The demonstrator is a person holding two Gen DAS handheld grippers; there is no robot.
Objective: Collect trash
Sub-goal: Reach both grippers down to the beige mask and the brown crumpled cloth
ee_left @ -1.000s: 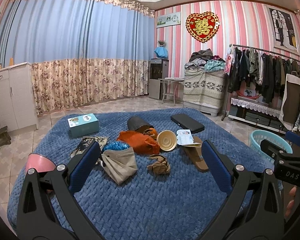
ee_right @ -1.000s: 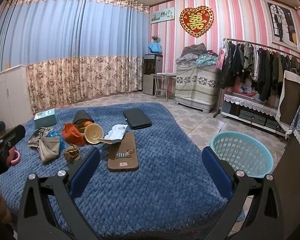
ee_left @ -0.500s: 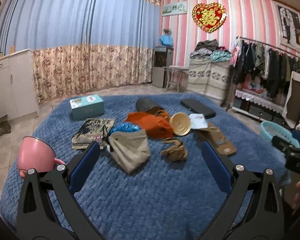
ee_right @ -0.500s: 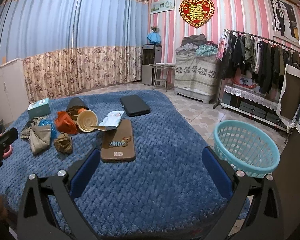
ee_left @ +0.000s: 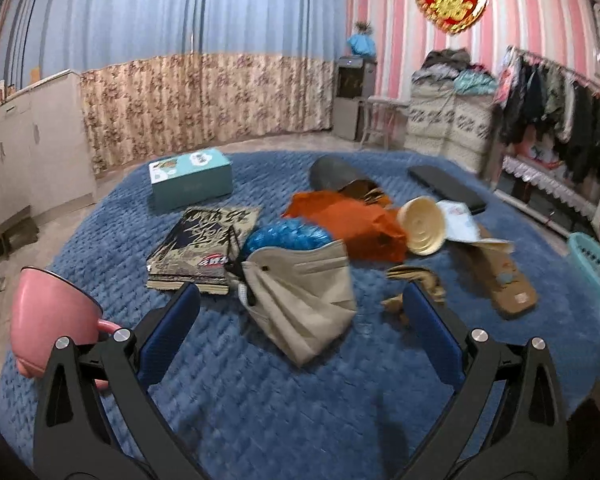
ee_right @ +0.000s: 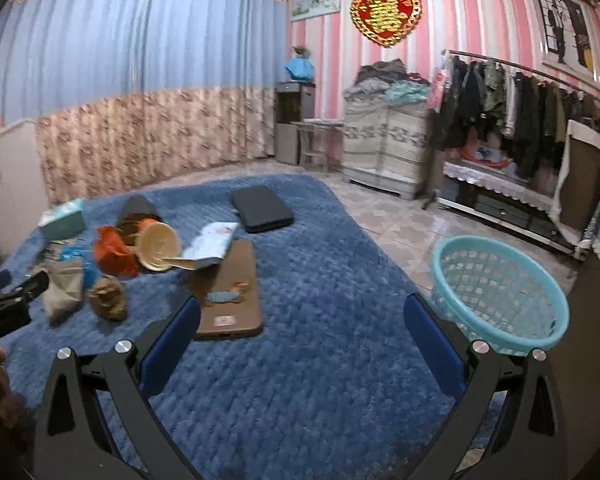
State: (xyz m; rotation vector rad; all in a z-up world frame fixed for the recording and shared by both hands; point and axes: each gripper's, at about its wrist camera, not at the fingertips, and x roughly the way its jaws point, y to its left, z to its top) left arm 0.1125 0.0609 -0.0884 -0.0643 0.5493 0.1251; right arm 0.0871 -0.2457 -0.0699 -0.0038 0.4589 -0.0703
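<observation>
Trash lies on a blue quilted surface (ee_left: 260, 392): a beige bag (ee_left: 300, 300), a blue crinkled wrapper (ee_left: 284, 234), an orange bag (ee_left: 348, 220), a paper bowl on its side (ee_left: 422, 226), a crumpled brown wrapper (ee_left: 416, 284) and a white paper (ee_left: 458, 220). My left gripper (ee_left: 300, 320) is open and empty, just in front of the beige bag. My right gripper (ee_right: 300, 324) is open and empty over the surface, with the light blue basket (ee_right: 500, 292) at its right. The left gripper shows at the left edge of the right wrist view (ee_right: 8, 304).
A pink cup (ee_left: 48, 320) stands at the near left edge. A teal box (ee_left: 190, 178), a printed flat packet (ee_left: 204, 248), a brown flat case (ee_left: 500, 276), a black case (ee_right: 262, 208) and a dark roll (ee_left: 336, 172) lie around. Clothes rack (ee_right: 520, 120) stands at right.
My left gripper has moved forward and down toward the beige bag, which looks larger now. My right gripper has shifted slightly closer to the surface. Both stay open.
</observation>
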